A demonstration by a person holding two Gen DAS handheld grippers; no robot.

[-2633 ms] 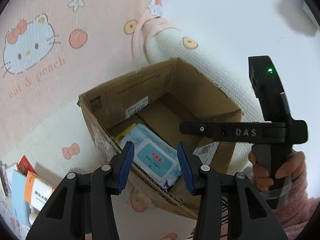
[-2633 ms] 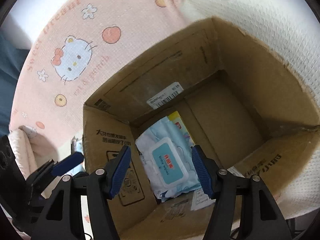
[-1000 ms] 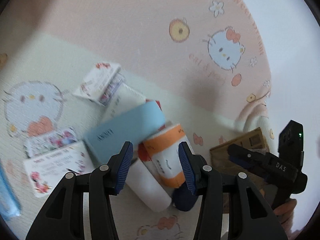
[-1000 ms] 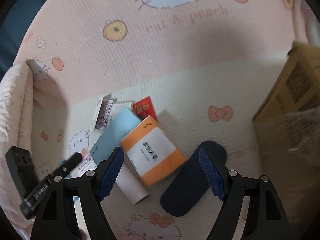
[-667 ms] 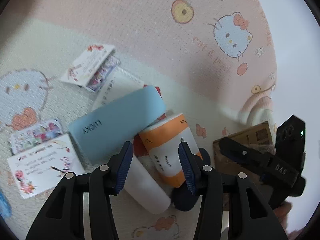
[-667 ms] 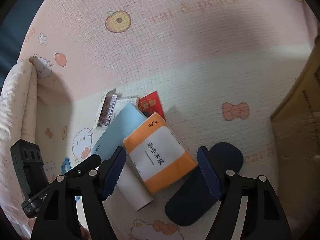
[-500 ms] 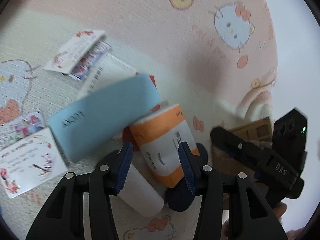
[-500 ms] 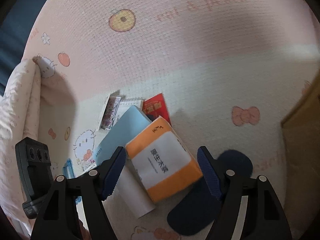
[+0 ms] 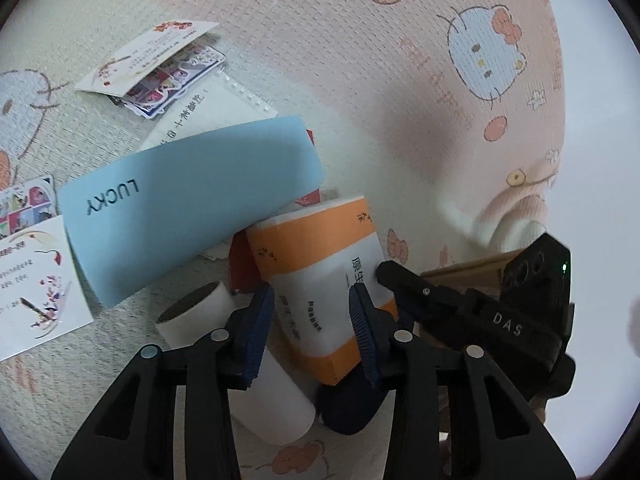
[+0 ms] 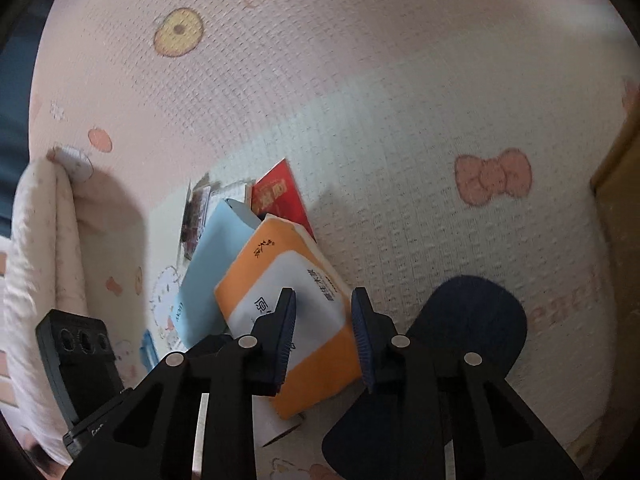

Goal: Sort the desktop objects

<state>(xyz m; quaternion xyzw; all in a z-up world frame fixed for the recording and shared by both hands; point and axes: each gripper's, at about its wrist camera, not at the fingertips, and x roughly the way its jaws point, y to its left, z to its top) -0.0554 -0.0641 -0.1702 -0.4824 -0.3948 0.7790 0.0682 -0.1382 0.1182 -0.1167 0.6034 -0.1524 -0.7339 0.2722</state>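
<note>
Both tongs lowered since earlier | left tongs (image 9: 314,330), right tongs (image 10: 322,334) closing around tissue pack (image 9: 320,276), ungripped

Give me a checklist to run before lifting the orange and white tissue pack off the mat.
1. Tissue pack sits between the left gripper fingers: ok; jaws are closing.
2. Right gripper is lined up over the same pack: ok; jaws are closing.
3. Pads pressing firmly on the pack: cannot tell.
4. Pack is free of clutter: not ok; the blue card overlaps its far corner and it lies on the white roll and dark blue pad.
5. Cardboard box is within reach: cannot tell; only its edge shows.
</note>
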